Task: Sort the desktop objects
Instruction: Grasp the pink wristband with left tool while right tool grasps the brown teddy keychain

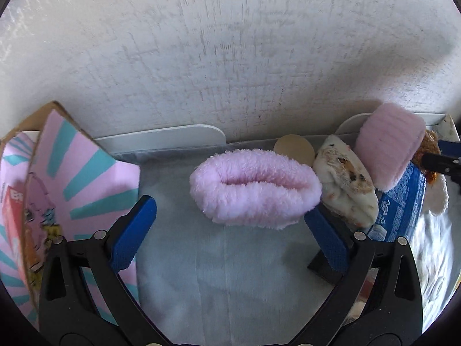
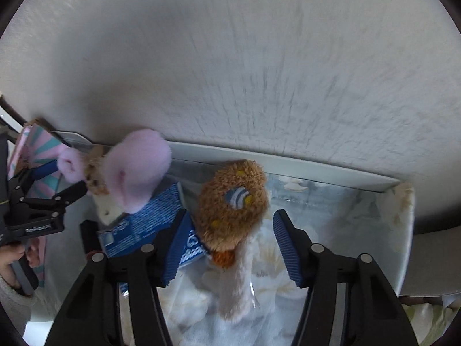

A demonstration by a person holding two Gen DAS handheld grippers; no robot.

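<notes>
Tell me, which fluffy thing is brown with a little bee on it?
The brown plush between the right gripper's open fingers. The other fluffy things, over by the left gripper, are pink and bear no bee.

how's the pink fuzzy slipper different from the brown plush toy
The pink fuzzy slipper is plain pink; the brown plush toy is brown with a striped patch and yellow dots. The slipper lies on its side with its opening showing; the toy has a pale, long lower part. Both are fluffy.

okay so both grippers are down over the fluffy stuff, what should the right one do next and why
Probably close the right gripper further. Its jaws straddle the brown plush toy; the left pad looks against it, but a gap remains at the right pad, so no firm grip shows.
</notes>
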